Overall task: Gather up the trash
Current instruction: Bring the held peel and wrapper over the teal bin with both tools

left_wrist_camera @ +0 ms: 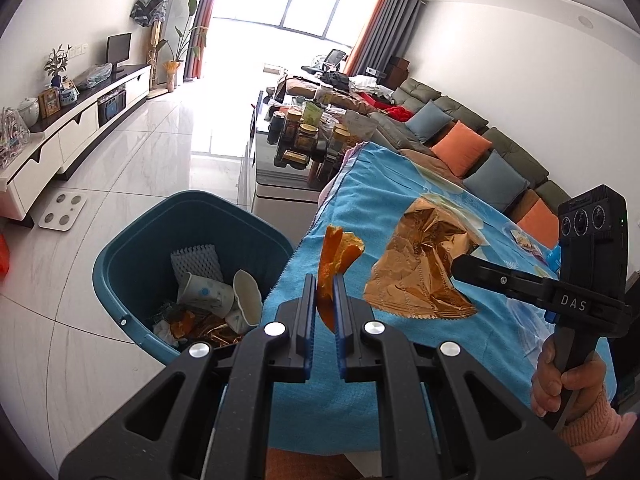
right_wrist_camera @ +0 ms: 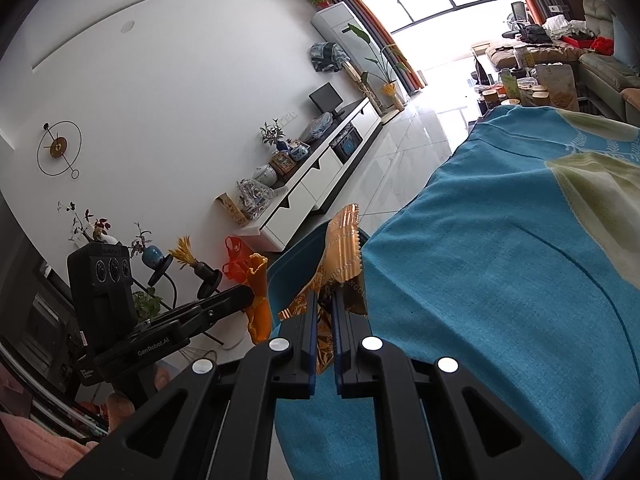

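Between the left tongs (left_wrist_camera: 324, 286), which are clamping nearly closed, an orange peel (left_wrist_camera: 340, 256) is sticking up past the tips, hanging beside the rim of the blue bin (left_wrist_camera: 132, 240) that is holding cups and wrappers just left of them. Right of them, the right tongs (right_wrist_camera: 325, 308) are pinching shut on a crumpled gold wrapper (left_wrist_camera: 420, 264) over the blue-covered tabletop (left_wrist_camera: 400, 360).

The left gripper (left_wrist_camera: 324, 280) pointed down at a slant, its jaws clamped on an orange peel (left_wrist_camera: 338, 256). The right gripper (right_wrist_camera: 325, 300) was likewise tilted down and pinched a foil wrapper (right_wrist_camera: 340, 264). A hand (left_wrist_camera: 560, 380) in a pink sleeve gripped the right handle.
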The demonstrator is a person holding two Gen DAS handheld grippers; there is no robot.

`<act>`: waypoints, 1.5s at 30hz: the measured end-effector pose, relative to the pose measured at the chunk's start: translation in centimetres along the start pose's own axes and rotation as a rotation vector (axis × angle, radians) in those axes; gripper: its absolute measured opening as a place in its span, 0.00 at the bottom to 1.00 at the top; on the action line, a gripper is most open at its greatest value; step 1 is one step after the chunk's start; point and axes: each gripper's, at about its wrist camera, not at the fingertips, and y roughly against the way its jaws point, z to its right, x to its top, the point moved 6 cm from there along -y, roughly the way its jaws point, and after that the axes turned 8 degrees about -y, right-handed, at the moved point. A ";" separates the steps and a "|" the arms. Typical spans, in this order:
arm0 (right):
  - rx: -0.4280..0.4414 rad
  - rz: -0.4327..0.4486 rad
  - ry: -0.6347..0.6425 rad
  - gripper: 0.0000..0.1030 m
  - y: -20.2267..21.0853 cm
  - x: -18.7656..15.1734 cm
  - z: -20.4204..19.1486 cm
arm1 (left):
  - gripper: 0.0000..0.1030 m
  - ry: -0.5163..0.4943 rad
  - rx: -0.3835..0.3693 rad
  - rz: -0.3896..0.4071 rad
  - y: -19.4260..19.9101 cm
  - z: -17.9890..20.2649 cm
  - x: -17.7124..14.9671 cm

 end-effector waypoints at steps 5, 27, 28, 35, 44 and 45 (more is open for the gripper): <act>0.000 -0.007 0.008 0.06 -0.4 0.3 -0.1 | 0.09 0.004 0.005 0.003 0.1 -0.3 0.1; 0.010 -0.045 0.036 0.06 -2.7 0.7 -1.4 | 0.09 0.015 0.044 0.012 0.1 -2.0 0.8; 0.009 -0.047 0.038 0.06 -2.7 0.7 -1.5 | 0.09 0.016 0.046 0.012 0.1 -2.0 0.7; 0.007 -0.060 0.053 0.06 -3.7 1.1 -2.0 | 0.09 0.032 0.063 0.008 0.0 -3.0 0.6; 0.003 -0.074 0.066 0.06 -4.9 1.3 -2.6 | 0.09 0.041 0.082 0.005 -0.3 -4.0 0.7; 0.002 -0.075 0.067 0.06 -5.0 1.4 -2.7 | 0.09 0.043 0.084 0.005 -0.3 -4.1 0.7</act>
